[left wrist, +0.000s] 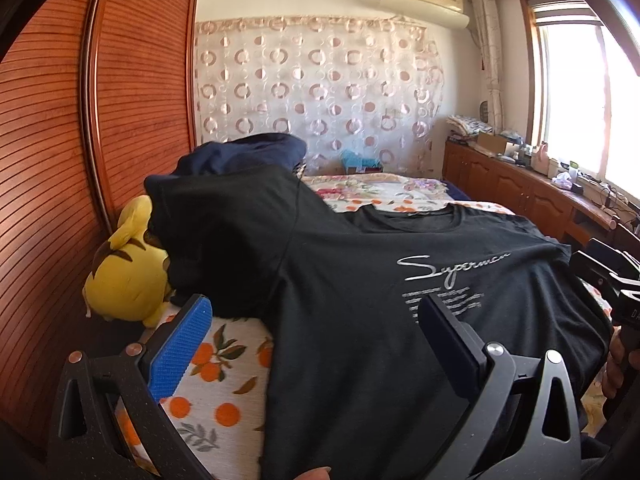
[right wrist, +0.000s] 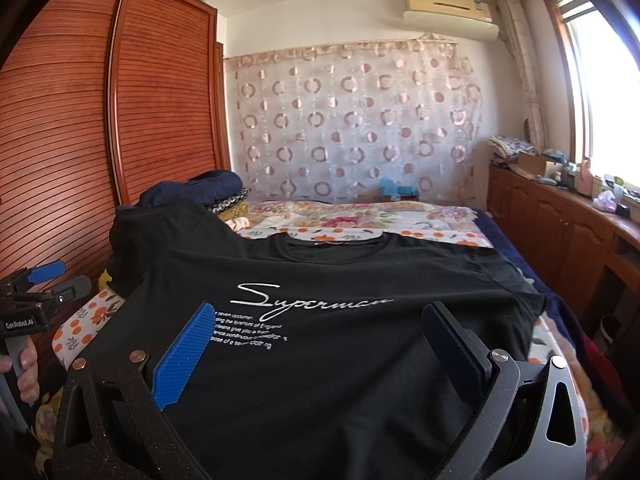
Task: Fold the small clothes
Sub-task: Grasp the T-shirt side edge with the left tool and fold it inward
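Observation:
A black T-shirt (left wrist: 360, 288) with white script print lies spread face up on the bed, collar at the far side; it also shows in the right wrist view (right wrist: 340, 280). Its left sleeve drapes over a yellow plush toy (left wrist: 128, 272). My left gripper (left wrist: 316, 312) is open and empty above the shirt's left side, its blue pad over the bedsheet. My right gripper (right wrist: 320, 324) is open and empty above the shirt's print. The right gripper shows at the right edge of the left wrist view (left wrist: 612, 280), the left gripper at the left edge of the right wrist view (right wrist: 40, 288).
The bed has an orange-fruit sheet (left wrist: 216, 360) and a floral cover (right wrist: 360, 216). A dark blue pile of clothes (left wrist: 248, 152) lies beyond the shirt. A slatted wooden wardrobe (left wrist: 80, 140) stands left. A wooden cabinet with clutter (right wrist: 560, 216) runs along the right under the window.

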Tool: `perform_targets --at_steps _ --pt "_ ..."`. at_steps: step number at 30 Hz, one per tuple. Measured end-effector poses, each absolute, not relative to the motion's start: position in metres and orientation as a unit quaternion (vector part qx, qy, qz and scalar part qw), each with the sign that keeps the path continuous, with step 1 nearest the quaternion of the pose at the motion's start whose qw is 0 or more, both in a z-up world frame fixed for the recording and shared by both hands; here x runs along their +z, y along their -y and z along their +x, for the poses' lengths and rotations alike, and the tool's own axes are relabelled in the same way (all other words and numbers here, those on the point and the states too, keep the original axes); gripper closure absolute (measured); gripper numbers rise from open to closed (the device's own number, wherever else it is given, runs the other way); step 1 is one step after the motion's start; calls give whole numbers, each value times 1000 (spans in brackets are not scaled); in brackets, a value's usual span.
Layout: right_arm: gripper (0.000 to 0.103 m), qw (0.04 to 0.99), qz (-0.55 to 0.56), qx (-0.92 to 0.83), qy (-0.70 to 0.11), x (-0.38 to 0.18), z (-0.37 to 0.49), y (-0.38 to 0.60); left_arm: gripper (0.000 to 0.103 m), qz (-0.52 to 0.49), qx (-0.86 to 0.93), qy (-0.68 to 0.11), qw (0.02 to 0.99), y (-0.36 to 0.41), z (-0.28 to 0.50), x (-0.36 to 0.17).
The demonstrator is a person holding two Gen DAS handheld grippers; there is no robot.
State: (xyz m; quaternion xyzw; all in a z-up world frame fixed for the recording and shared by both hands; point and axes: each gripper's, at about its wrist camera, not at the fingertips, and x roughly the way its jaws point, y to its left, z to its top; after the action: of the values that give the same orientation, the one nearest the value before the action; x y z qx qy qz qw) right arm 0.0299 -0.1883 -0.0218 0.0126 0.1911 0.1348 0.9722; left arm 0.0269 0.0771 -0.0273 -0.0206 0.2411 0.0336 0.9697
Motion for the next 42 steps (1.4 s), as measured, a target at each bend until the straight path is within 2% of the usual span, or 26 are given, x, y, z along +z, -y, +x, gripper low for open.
perform_targets --at_steps 11,14,18,22,27,35,37,39,42 --pt "0 948 17 212 -238 -39 71 180 0 -44 65 -274 959 -159 48 -39" --pt "0 944 7 218 -248 -41 75 188 8 -53 60 -294 952 -179 68 -44" --pt "0 943 1 219 -253 -39 77 199 25 -50 74 -330 940 -197 96 -60" --pt "0 944 -3 217 -249 -38 72 196 29 -70 75 -382 918 -210 118 -82" --pt "0 946 -5 215 -244 -41 71 182 49 -60 66 -413 906 -206 124 -97" --pt "0 945 -2 214 -246 -44 72 174 51 -52 71 -424 902 -206 128 -103" --pt "0 946 -1 213 -246 -43 72 174 61 -52 67 -422 902 -204 128 -102" --pt "0 946 1 212 -246 -44 73 175 77 -51 61 -424 902 -202 129 -101" --pt "0 945 4 213 -247 -45 73 176 92 -37 56 -424 903 -195 130 -99"
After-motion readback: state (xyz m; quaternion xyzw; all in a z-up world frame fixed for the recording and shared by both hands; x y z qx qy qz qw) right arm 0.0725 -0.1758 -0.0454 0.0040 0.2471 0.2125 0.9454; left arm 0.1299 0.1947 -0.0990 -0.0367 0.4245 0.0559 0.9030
